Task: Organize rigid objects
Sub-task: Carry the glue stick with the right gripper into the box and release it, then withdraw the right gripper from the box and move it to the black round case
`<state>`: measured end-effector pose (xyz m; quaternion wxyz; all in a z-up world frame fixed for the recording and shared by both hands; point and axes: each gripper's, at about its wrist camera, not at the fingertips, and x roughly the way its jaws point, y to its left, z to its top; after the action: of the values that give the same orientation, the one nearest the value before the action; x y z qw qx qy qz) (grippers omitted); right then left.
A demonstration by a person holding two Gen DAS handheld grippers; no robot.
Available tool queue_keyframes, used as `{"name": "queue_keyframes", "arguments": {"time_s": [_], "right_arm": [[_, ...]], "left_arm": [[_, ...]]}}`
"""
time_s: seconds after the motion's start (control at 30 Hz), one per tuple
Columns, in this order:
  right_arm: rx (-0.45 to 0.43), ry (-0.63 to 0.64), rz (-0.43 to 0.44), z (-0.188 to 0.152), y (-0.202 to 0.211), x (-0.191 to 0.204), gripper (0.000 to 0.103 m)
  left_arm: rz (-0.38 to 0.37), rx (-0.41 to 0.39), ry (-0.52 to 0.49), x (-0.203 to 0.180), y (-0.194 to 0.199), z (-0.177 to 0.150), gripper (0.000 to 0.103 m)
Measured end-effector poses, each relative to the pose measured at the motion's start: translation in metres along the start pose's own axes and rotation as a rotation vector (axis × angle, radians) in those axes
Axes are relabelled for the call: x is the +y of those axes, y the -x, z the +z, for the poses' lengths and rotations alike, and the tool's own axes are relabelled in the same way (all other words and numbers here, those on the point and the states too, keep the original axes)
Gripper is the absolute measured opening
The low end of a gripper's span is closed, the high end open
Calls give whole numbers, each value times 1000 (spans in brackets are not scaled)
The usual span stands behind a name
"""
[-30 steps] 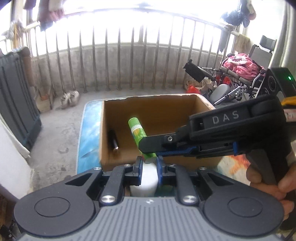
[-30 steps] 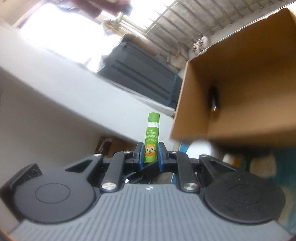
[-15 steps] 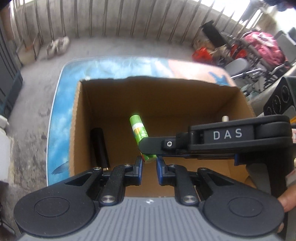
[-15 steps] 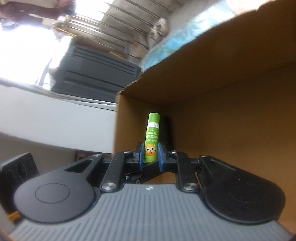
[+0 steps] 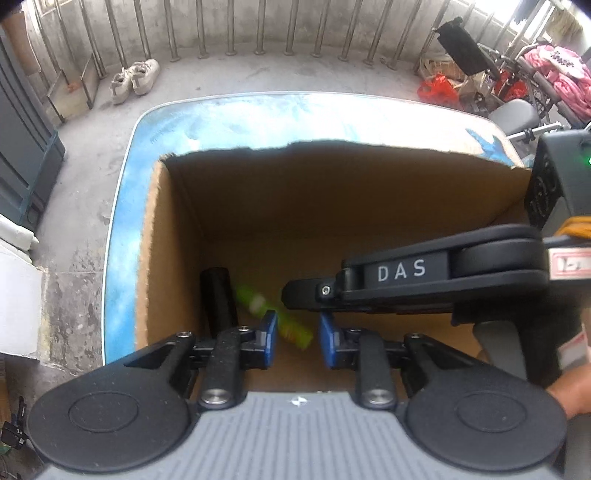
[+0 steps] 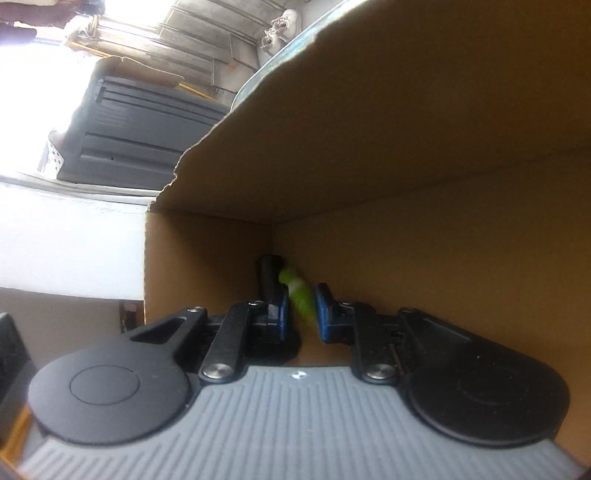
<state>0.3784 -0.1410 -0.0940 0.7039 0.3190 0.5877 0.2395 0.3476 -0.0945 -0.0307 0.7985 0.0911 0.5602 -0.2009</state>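
An open cardboard box (image 5: pixel 162 258) stands on a blue-topped table (image 5: pixel 122 240). On its floor by the left wall lies a black cylinder (image 5: pixel 218 299) (image 6: pixel 267 275). A green glue stick (image 5: pixel 275 319) (image 6: pixel 299 295) shows as a tilted blur beside it, loose inside the box. My right gripper (image 6: pixel 301 314) reaches into the box with its jaws opening, and the blue pads stand clear of the stick. Its finger (image 5: pixel 306 295) crosses the left wrist view from the right. Above the box, my left gripper (image 5: pixel 297 343) points down, its jaws opening with nothing between them.
A metal railing (image 5: pixel 229 29) and a pair of pale shoes (image 5: pixel 135 79) lie beyond the table on the concrete floor. A wheelchair with pink cloth (image 5: pixel 554 66) stands at the far right. A dark grey cabinet (image 5: pixel 22 155) is on the left. A hand (image 5: pixel 570 395) grips the right handle.
The green glue stick has slipped out of the right gripper's pads and tilts, blurred, in the box. Both grippers came down over the box and spread their jaws. The left gripper's white object is gone.
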Motion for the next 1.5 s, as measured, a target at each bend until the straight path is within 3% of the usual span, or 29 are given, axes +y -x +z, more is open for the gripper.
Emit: {"name": "queue_keyframes", "arguments": {"time_s": [0.1,0.37,0.63,0.83,1.03,1.17,1.33,1.5], "right_arm": [[-22,30,9,-5,9,7,33],[-158,131,40,-37,71,33,41],[-334,213,137,-115,159,36,43],[-384,247,163,-187,198,4,44],[-372,252,153,-275,170,-16,44],[-338,202,140,-313,140,-41,43],[-259,64,156,-311,93,-59,39],[-232,1,131,-303,75,-65,37]], "left_arm": [[-7,-35,-8,-2,14,-4,31],[-43,-179,-35,-10,87,-40,44],[-110,-354,-29,-11,173,-113,56],[-129,-424,-35,-11,196,-169,62],[-108,-410,-25,-15,174,-233,66],[-112,-375,-63,-26,150,-264,66],[-135,-328,-176,-57,116,-275,63],[-98,-302,-269,-88,89,-278,56]]}}
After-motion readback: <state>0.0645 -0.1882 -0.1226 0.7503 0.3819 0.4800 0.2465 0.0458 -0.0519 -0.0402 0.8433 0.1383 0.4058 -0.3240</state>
